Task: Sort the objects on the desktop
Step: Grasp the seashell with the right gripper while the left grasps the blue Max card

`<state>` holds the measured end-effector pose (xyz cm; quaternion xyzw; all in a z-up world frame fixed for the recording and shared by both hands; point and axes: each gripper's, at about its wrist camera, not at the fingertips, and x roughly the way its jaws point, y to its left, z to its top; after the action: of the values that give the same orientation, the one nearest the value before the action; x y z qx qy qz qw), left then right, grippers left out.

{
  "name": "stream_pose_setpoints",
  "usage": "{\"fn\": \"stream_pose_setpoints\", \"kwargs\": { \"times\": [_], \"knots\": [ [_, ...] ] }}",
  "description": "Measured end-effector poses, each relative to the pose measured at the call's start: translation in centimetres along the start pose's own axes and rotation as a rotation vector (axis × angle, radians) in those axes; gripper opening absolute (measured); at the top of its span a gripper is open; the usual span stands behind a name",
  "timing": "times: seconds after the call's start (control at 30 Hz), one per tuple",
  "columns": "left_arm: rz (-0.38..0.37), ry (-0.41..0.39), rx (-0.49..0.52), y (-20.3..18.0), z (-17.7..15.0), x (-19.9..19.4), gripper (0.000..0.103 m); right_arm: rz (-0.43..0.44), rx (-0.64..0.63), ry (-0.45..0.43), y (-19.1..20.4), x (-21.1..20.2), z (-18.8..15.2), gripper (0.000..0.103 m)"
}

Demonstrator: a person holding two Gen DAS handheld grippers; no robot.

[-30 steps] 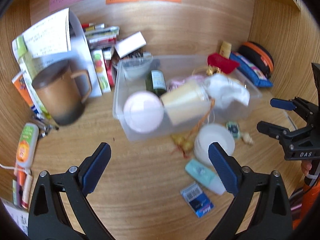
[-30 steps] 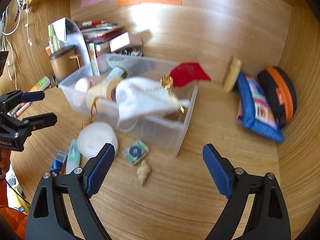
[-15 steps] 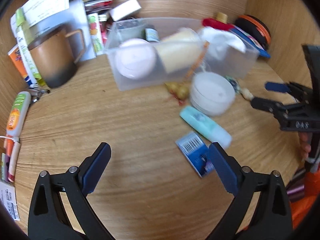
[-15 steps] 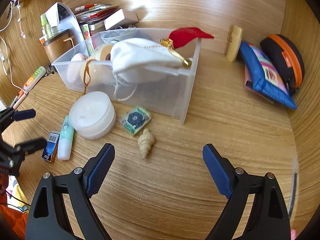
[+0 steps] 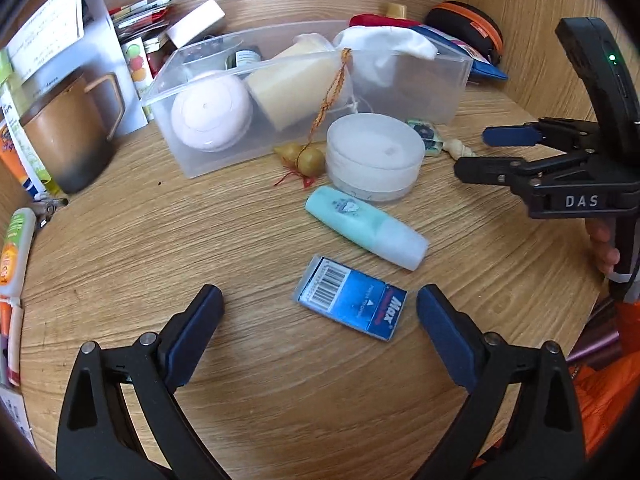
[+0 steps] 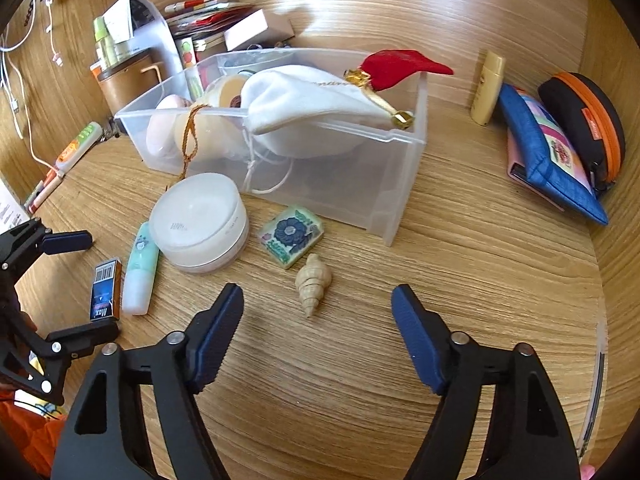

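Note:
A clear plastic bin [image 5: 404, 92] [image 6: 400, 160] holds a pink round case, a cream candle and a white pouch. In front of it lie a white round jar [image 5: 374, 158] [image 6: 200, 222], a mint tube [image 5: 366, 232] [image 6: 140, 270], a blue staple box [image 5: 352, 298] [image 6: 105, 290], a green patterned tile [image 6: 291, 236] and a beige shell [image 6: 312, 288]. My left gripper [image 5: 318, 320] is open just before the staple box. My right gripper [image 6: 318, 312] is open just before the shell.
A brown mug [image 5: 68, 140] and boxes stand at the left. A blue pouch [image 6: 548, 152], an orange-trimmed black case [image 6: 588, 120] and a yellow bottle [image 6: 488, 88] sit at the right by the wooden wall. Pens lie along the left edge [image 5: 12, 248].
Both grippers have come down and nearer the desk. The staple box now lies just before my left fingers and the shell just before my right fingers. Both stay open.

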<state>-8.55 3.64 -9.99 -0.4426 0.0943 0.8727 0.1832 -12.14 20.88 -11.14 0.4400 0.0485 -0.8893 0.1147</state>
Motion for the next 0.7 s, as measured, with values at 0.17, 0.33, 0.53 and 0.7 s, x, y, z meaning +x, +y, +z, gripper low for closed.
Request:
{"fn": "stream_pose_setpoints", "kwargs": {
  "times": [0.17,0.33,0.53,0.7],
  "knots": [
    [-0.012,-0.017,0.008,0.1,0.1,-0.1,0.090,0.014,-0.017,0.019,0.2,0.6,-0.1,0.055],
    [-0.018,-0.018,0.012,0.4,0.4,-0.2,0.073,0.016,-0.030,0.015,0.2,0.7,0.2,0.045],
    [-0.018,-0.031,0.012,0.8,0.4,-0.3,0.060,0.009,-0.055,0.009,0.6,0.8,0.3,0.030],
    [0.005,-0.045,-0.038,1.9,0.4,-0.4,0.047,0.015,-0.032,0.005,0.5,0.9,0.4,0.022]
  ]
}}
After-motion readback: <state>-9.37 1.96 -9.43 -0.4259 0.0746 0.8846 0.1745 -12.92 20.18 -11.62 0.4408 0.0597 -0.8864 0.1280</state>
